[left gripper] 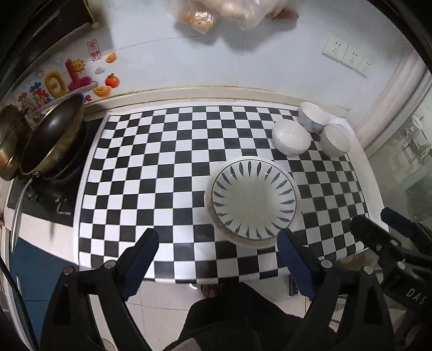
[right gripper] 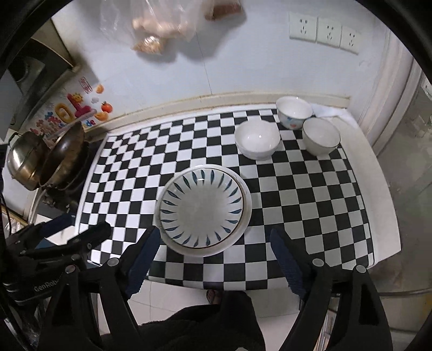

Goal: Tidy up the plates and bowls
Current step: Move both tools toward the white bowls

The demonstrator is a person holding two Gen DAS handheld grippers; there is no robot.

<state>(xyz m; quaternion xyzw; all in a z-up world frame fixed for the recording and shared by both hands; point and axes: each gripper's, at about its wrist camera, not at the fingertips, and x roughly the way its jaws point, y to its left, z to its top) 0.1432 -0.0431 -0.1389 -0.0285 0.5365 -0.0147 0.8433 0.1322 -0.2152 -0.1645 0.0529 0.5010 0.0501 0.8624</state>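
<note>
A stack of plates (left gripper: 253,197) (right gripper: 202,205), topped by a white one with blue leaf marks, sits on the black-and-white checkered mat (left gripper: 151,162) (right gripper: 297,194) near its front edge. At the back right stand three bowls: a plain white bowl (left gripper: 290,136) (right gripper: 256,139), a flower-printed bowl (left gripper: 313,116) (right gripper: 293,110) and a thin-rimmed bowl (left gripper: 334,140) (right gripper: 320,135). My left gripper (left gripper: 217,235) (right gripper: 83,222) hangs open above the front of the stack, holding nothing. My right gripper (right gripper: 216,233) (left gripper: 374,217) is also open and empty, just to its right.
A dark wok (left gripper: 54,140) (right gripper: 64,154) and a metal pot (right gripper: 24,159) sit on a cooker at the left. Plastic bags (left gripper: 224,13) (right gripper: 162,24) hang on the back wall beside wall sockets (right gripper: 324,31). A person's dark clothing (right gripper: 202,324) shows below the counter's front edge.
</note>
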